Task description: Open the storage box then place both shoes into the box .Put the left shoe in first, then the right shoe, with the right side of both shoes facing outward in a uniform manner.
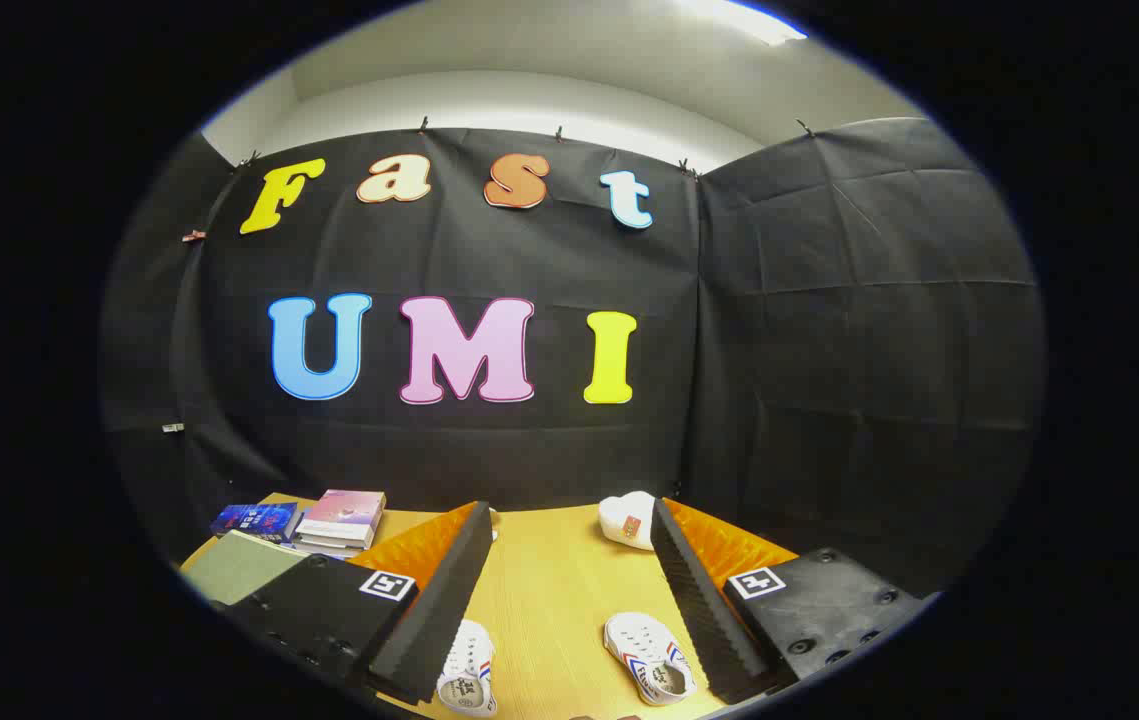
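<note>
Two white shoes with red and blue stripes lie on the wooden table (554, 580). One shoe (467, 672) rests close to the left finger (434, 610), the other shoe (649, 670) close to the right finger (704, 605). My gripper (569, 600) is open and held above the table, with nothing between its fingers. A white object (627, 519) sits at the far edge of the table, just inside the right finger; I cannot tell what it is.
A stack of books (341, 520) and a blue book (254, 520) lie at the far left of the table. A grey-green flat board (239, 565) lies in front of them. Black cloth walls close the booth behind and to the right.
</note>
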Demonstrator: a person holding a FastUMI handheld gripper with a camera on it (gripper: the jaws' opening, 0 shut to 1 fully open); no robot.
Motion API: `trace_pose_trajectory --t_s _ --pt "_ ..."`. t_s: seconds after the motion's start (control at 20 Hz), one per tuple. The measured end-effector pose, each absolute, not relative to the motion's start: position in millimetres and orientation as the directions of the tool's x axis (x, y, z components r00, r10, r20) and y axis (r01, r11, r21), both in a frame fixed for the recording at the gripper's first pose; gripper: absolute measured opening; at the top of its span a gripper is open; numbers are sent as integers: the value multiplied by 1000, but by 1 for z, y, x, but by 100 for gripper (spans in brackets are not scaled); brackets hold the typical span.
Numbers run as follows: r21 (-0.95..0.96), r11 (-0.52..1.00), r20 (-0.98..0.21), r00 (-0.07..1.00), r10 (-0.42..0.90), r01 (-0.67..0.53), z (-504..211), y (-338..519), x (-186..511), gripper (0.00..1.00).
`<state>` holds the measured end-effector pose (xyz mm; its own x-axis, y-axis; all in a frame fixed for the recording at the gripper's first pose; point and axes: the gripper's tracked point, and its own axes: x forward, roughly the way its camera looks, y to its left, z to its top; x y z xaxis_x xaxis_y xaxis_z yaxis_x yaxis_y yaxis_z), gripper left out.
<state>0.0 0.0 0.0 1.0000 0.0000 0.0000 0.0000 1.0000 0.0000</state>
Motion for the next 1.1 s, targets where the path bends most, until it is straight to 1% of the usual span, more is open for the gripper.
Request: trace_pose_trajectory --t_s 0.7,1.1 --pt "-4 1000 21 1000 14 -14 8 16 1 97" --pt "7 1000 -26 1000 -8 9 -8 17 3 98"
